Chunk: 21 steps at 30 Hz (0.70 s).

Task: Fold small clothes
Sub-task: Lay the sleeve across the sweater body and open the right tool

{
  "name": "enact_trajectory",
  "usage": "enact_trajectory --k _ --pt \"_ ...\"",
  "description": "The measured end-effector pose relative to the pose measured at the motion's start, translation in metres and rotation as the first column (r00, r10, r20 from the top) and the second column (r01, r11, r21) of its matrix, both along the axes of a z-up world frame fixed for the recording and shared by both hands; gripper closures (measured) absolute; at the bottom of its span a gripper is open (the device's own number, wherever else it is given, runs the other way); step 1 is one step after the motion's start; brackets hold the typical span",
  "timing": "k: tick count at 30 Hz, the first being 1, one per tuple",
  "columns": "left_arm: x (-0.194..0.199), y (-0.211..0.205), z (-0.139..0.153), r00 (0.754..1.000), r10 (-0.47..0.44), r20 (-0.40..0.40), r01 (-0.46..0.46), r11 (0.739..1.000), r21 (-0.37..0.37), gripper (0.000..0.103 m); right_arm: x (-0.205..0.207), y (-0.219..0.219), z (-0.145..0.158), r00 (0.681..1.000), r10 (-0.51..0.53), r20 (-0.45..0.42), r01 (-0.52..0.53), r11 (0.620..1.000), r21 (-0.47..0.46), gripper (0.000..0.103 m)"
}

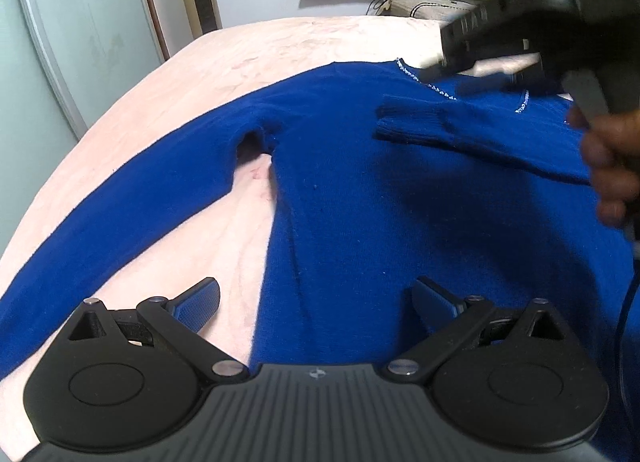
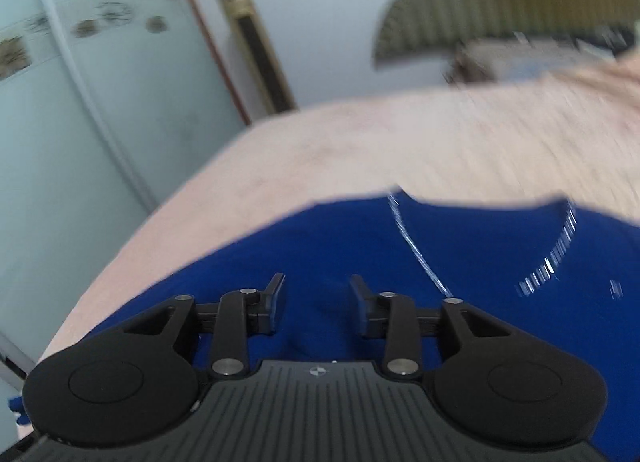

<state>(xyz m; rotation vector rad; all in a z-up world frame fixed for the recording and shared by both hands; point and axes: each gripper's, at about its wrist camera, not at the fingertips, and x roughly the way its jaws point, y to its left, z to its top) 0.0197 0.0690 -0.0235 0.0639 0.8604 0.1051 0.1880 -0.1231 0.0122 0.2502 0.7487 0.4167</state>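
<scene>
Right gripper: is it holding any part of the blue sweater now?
No. The right gripper is open above the blue sweater with nothing between its fingers; the folded sleeve lies released.

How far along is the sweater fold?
Early. Done: one sleeve lies folded across the chest of the sweater. In hand: nothing; the right gripper hangs open over the body near the neckline, and the left gripper is open too. Left: the other sleeve still stretched out on the bed, then the body fold.
</scene>
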Motion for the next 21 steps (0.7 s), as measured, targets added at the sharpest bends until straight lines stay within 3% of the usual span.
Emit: enact_trajectory --k 4,8,9,11,14,19,21 --pt "-0.004 -0.001 0.005 1.000 -0.004 0.014 0.004 1.000 0.018 0.000 0.000 0.007 -0.026 0.992 0.012 -0.122 -0.022 0.997 -0.079 0.064" --pt "-0.007 0.009 0.007 0.999 0.033 0.030 -0.034 0.999 0.028 0.000 -0.021 0.003 -0.016 0.998 0.020 -0.067 -0.020 1.000 -0.003 0.062" --pt "-0.006 0.012 0.007 0.999 0.043 0.026 -0.044 0.999 0.021 0.000 -0.025 0.005 -0.014 0.998 0.034 -0.047 -0.035 0.999 -0.025 0.058" --pt "-0.005 0.019 0.008 0.998 0.062 0.019 -0.062 0.998 -0.005 0.000 -0.033 0.017 -0.014 0.998 0.068 -0.007 -0.068 0.980 -0.185 0.055" --pt "-0.006 0.025 0.008 0.997 0.071 0.012 -0.071 0.997 -0.028 0.000 -0.044 0.042 -0.021 0.988 0.146 0.043 -0.116 0.905 -0.408 0.055" --pt "-0.010 0.025 0.009 0.998 0.062 0.014 -0.062 0.998 -0.005 0.000 -0.049 0.070 -0.025 0.955 0.259 0.141 -0.155 0.847 -0.509 0.055" --pt "-0.010 0.027 0.009 0.998 0.061 0.016 -0.061 0.998 0.006 0.000 -0.046 0.077 -0.025 0.955 0.258 0.147 -0.147 0.841 -0.521 0.079"
